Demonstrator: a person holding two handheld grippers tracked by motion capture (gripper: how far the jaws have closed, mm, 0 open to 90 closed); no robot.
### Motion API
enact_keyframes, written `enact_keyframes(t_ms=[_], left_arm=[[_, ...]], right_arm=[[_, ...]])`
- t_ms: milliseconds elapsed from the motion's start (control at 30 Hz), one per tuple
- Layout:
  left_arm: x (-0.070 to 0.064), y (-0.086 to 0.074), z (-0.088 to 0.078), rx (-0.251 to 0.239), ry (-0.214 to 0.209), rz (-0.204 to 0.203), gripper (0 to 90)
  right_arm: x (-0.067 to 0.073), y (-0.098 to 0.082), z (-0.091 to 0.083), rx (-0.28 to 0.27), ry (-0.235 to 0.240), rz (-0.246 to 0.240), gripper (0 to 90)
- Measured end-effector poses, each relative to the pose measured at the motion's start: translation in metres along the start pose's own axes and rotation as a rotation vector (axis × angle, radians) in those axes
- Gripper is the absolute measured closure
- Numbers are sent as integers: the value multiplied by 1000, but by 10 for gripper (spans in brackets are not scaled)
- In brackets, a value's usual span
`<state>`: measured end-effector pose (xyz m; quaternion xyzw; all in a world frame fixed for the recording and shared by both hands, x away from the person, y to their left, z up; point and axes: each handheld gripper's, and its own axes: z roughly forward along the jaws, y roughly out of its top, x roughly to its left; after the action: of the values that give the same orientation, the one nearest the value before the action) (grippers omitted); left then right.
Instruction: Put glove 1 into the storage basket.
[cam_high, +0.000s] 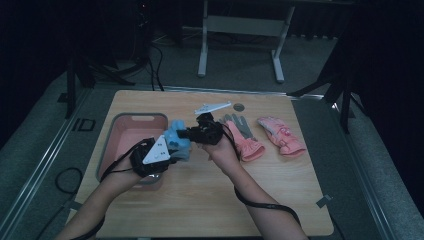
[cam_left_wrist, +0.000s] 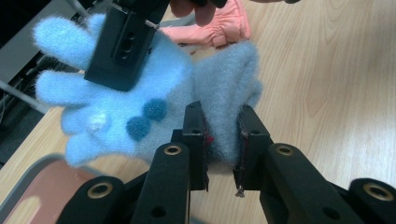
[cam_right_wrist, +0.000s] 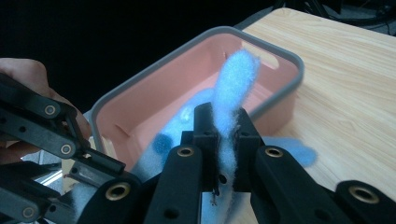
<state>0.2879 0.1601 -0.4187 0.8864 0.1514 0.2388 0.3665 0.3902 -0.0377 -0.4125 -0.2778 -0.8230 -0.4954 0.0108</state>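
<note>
Fluffy blue fleece makes up the glove (cam_left_wrist: 140, 98) that is held up between both grippers, just beside the near right corner of the pink bin (cam_high: 131, 131) and above the wooden surface (cam_high: 210, 195). The left gripper (cam_left_wrist: 223, 140) is clenched on the glove's grey-blue cuff; the right gripper (cam_right_wrist: 225, 142) is clenched on one of its woolly glove fingers, which stands up between the black jaws.

The step in hand is judged to be lifting the glove over into the bin. It is best done with both grips kept firm while the glove is carried across the grey rim, so that the soft fabric is not dragged over the edge; the thin glove finger could slip from the right grip if pulled hard, so tension between the two grippers should be kept low. Release should be made only once the glove hangs inside the walls.

To the right of the bin, well apart from it, two pink gloves (cam_high: 280, 136) lie on the surface.

No brand, label or readable writing is seen on the glove or the bin.
</note>
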Motion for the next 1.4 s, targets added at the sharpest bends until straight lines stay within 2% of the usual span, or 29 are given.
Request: enact_keyframes(t_ms=[233,633,833,933,1133,1267,1400], left_arm=[[4,-19,-12,17,21,-25,778],[21,-52,-26,58,64,-82,777],[30,-70,-30,74,72,-137,777],[35,-77,-28,83,70,-164,777],[37,-85,-13,140,44,-173,777],[38,-88,-4,162,44,-181,777],[38,-91,3,197,27,-186,776]], right_arm=[[13,8,23,17,16,-22,844],[25,25,70,43,57,-30,843],[30,32,96,75,66,-48,843],[29,34,106,86,68,-46,844],[19,22,121,111,58,-11,843],[7,13,128,131,48,14,842],[0,7,138,172,48,16,841]])
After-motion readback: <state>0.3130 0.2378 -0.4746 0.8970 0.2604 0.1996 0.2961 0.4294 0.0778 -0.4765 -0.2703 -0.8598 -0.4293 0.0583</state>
